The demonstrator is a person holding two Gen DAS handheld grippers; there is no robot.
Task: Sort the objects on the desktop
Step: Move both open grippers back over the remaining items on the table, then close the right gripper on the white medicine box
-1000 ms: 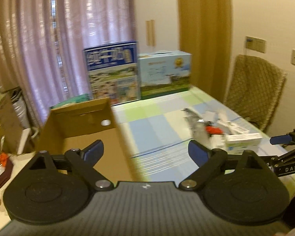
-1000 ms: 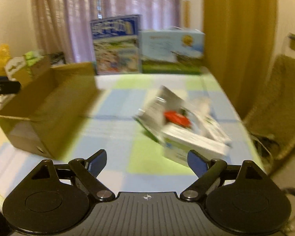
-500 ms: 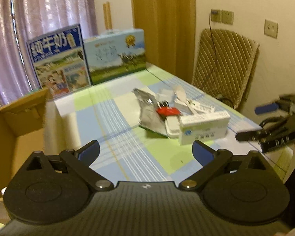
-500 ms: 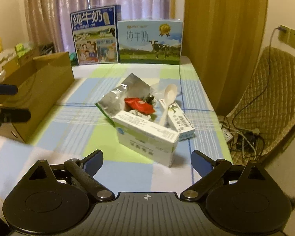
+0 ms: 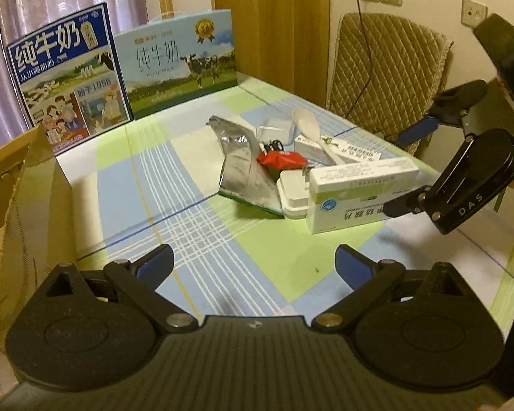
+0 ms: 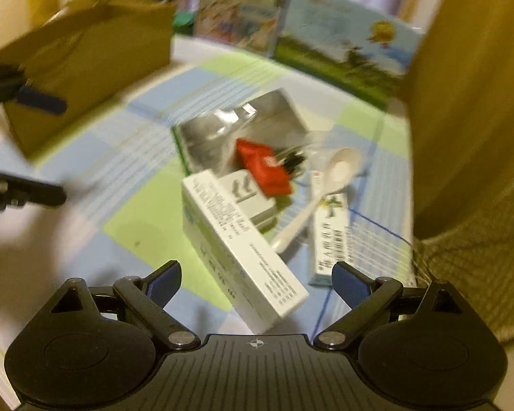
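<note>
Presently, sorting target: the white medicine box [image 6: 243, 250] lies at the near edge of the pile on the table [image 5: 291, 253], leaning against a flat white container [image 5: 293, 195].
Pile: silver foil pouch [image 5: 243, 171], red packet [image 5: 282, 159], white spoon [image 6: 320, 191] and a narrow tube carton [image 6: 330, 239], all touching or overlapping.
Right hand-held gripper [image 6: 257, 279]: jaws spread wide, empty, just above the near end of the medicine box.
Left hand-held gripper [image 5: 253, 262]: also wide open and empty, over bare cloth, well apart from the pile.
Destination: probably the cardboard box [image 5: 24, 205] at the left edge.
Handling: the medicine box looks light, stiff but crushable thin card; its glossy faces may slip.
Where to hold: across the narrow width, near the middle of its length, with a gentle squeeze.
Risk: lifting it may disturb the container and spoon.
</note>
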